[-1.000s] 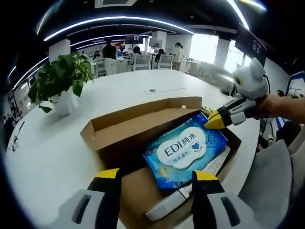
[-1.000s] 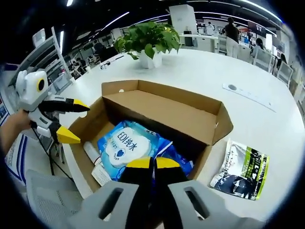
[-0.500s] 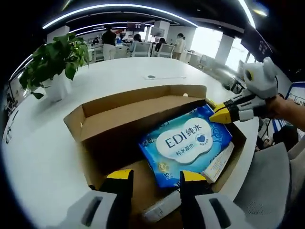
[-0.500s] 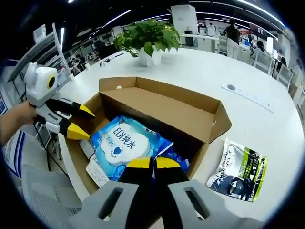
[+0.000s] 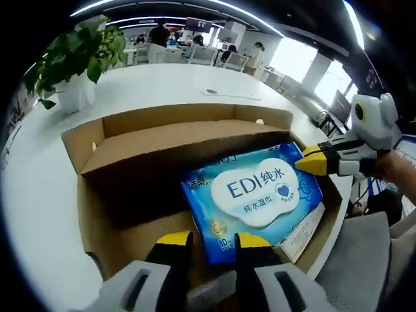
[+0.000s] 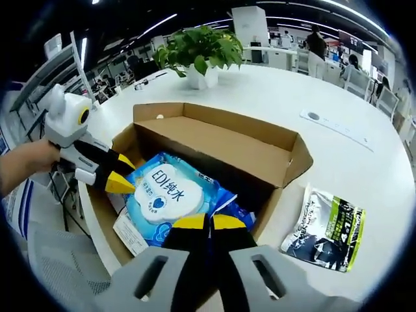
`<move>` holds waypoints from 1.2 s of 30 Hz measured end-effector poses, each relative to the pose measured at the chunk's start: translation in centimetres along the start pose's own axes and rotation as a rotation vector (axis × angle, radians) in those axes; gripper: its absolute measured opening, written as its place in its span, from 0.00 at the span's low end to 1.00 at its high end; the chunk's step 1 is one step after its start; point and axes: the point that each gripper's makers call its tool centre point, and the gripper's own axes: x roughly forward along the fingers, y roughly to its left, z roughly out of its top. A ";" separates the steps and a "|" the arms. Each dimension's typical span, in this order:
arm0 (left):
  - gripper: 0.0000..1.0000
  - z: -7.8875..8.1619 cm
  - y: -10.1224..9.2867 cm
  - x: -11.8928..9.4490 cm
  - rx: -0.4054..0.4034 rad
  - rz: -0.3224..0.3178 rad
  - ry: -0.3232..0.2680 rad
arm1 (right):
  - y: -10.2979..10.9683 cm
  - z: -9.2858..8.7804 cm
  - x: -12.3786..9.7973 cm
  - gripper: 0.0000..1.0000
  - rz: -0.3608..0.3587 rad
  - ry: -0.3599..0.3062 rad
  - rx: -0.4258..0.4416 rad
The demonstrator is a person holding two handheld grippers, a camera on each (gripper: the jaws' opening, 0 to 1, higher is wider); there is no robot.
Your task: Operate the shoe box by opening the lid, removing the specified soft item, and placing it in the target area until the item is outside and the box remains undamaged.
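Currently, two hand-held grippers work at an open cardboard shoe box (image 6: 214,140) on a round white counter (image 6: 338,162). Its lid flap stands folded back on the far side of both grippers, so the inside is exposed for reaching.

Farthest left in the right gripper view, a person's hand holds the left gripper (image 6: 120,175), whose yellow tips touch the near left edge of a blue packet of wet wipes (image 6: 166,198). Its jaws stand slightly apart, one above and one below that edge, and I cannot tell whether they have pinched it. The packet lies tilted inside the box, just ahead of both grippers. It is a soft, glossy plastic pouch, rectangular, with a white cloud-shaped label. Beneath it, white paper or card peeks out.

Centred low in the same view, the right gripper (image 6: 208,222) is closed on the packet's nearest corner, probably to lift it out. The box is matte brown corrugated card with crisp, undamaged edges.

Right of this gripper, a crinkled green, black and white pouch (image 6: 328,227) lies flat on the counter outside the box. Beyond the box stands a leafy potted plant (image 6: 198,55).
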 end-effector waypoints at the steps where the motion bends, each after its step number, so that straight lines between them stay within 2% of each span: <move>1: 0.22 -0.1 -0.2 0.0 -0.018 -0.006 0.004 | 0.0 0.0 0.0 0.00 0.001 -0.001 0.001; 3: 0.20 -0.3 -0.5 0.1 -0.068 -0.026 0.010 | 0.0 -0.1 0.0 0.00 0.002 -0.004 0.005; 6: 0.18 -0.4 0.1 0.6 -0.121 -0.027 0.015 | 0.0 -0.1 0.0 0.00 0.002 -0.008 0.011; 11: 0.07 -0.2 0.4 0.6 -0.163 -0.015 0.009 | 0.0 -0.1 0.0 0.00 0.000 -0.011 0.026; 13: 0.06 -0.1 0.4 0.7 -0.171 -0.013 0.015 | -0.1 -0.1 0.0 0.00 -0.004 -0.012 0.026; 24: 0.03 0.1 0.1 0.2 -0.165 -0.001 0.012 | 0.2 0.4 -0.8 0.00 -0.002 -0.031 0.031; 36: 0.03 1.1 -1.0 -1.3 -0.142 0.001 -0.017 | 0.3 1.5 -2.3 0.00 0.019 -0.056 0.036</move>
